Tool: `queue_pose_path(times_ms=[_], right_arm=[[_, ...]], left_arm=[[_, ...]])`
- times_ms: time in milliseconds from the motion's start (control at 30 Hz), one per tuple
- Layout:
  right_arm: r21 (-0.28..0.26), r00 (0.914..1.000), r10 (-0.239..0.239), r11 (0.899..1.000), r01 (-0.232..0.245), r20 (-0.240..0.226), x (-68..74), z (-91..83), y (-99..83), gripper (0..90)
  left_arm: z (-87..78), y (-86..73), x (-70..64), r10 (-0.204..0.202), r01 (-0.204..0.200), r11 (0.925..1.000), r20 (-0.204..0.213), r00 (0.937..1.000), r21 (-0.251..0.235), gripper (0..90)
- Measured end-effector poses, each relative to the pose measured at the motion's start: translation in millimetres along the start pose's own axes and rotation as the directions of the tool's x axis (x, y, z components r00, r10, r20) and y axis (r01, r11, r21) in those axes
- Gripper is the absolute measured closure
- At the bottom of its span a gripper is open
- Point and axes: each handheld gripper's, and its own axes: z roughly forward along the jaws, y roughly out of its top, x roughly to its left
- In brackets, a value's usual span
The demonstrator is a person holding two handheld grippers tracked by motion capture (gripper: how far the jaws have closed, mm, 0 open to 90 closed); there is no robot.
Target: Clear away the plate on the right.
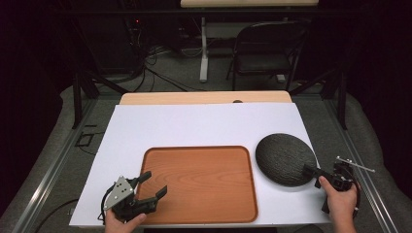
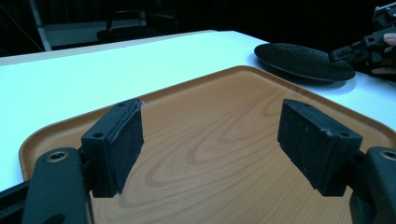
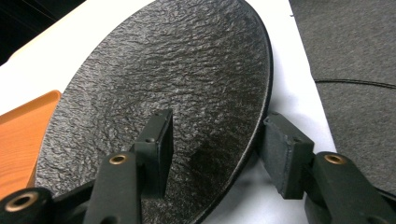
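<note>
Presently my right tool (image 1: 311, 171) straddles the near rim of the black textured plate (image 1: 284, 158), jaws not closed; my left tool (image 1: 153, 184) gapes wide, empty, over the wooden tray (image 1: 204, 179) on the desk (image 1: 194, 124).

Plate (image 1: 284, 158): black, rough pebbled texture. Tray (image 1: 199, 182): reddish-brown, wood-grain pattern. Surface (image 1: 204, 124): plain white sheet, light wood edge. Gripper (image 1: 156, 183) bodies: black, grey top plate.

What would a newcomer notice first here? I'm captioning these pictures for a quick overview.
The wooden tray lies near the front of the white table, with the left hand-held gripper open above its left part. To its right, the rough black plate has its rim between the right hand-held gripper jaws, not yet closed.
</note>
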Motion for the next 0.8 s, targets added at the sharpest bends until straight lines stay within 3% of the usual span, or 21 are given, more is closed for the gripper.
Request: queue_pose_path(times_ms=[300, 667, 800], right_arm=[[-0.005, 0.9998, 0.016, 1.0, -0.016, 0.015, -2.6, 0.0, 0.0, 58.3], [0.009, 0.9989, 0.007, 1.0, -0.008, 0.047, -1.2, -1.4, 1.9, 63.3], [0.011, 0.9985, 0.041, 0.999, -0.041, 0.036, -1.8, -2.0, 2.6, 65.2]], left_arm=[[0.0, 0.0, 0.0, 0.001, -0.001, 1.0, 0.0, 1.0, 0.002, 22.6], [0.1, 0.0, 0.0, 0.002, -0.002, 1.0, 0.0, 1.0, 0.003, 22.6], [-0.2, 0.0, 0.0, 0.0, 0.0, 1.0, -0.001, 1.0, 0.0, 22.6]])
